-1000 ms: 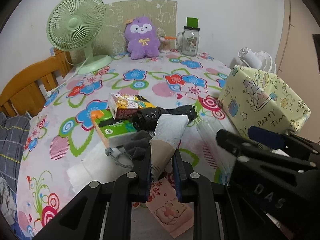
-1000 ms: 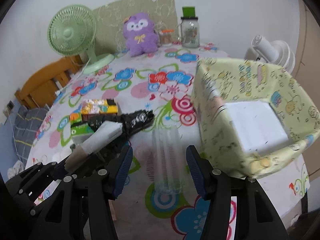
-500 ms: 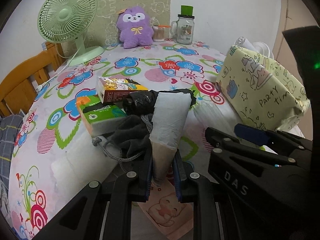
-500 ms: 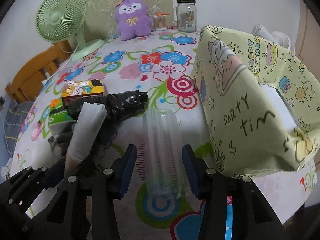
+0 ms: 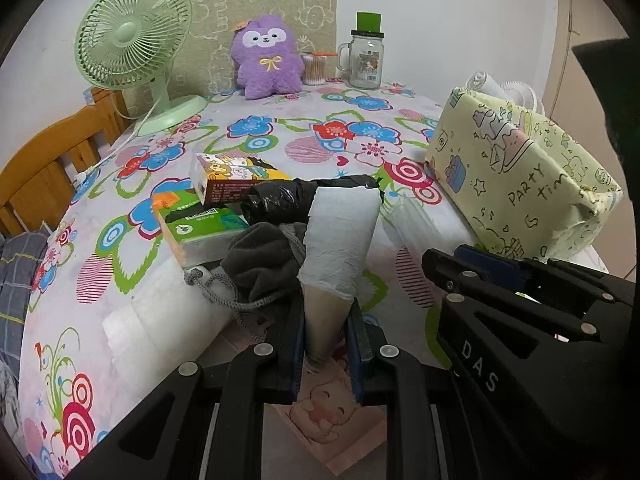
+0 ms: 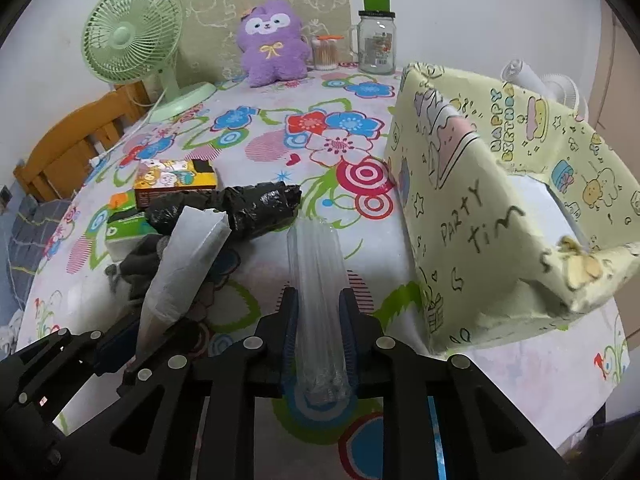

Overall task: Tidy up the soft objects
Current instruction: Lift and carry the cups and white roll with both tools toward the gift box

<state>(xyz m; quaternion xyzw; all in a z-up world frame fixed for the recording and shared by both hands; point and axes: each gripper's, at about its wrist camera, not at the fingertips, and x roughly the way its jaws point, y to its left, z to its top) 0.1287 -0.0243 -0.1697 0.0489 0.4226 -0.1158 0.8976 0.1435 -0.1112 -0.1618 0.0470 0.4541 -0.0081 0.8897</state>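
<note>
The paper roll point(image 5: 340, 236) is clamped at its brown lower end between the closed fingers of the left gripper point(image 5: 326, 344) and tilts up over the floral table point(image 5: 280, 128). The clear plastic roll point(image 6: 318, 280) lies on the table, pinched between the closed fingers of the right gripper point(image 6: 318, 340). The yellow box point(image 6: 500, 184) stands just right of it. A black bag roll point(image 6: 240, 208) lies behind both.

Glossy clear plastic roll point(image 6: 318, 280), crinkled black plastic bundle point(image 6: 248, 208) (shiny), matt paper-wrapped box point(image 6: 500, 184).
</note>
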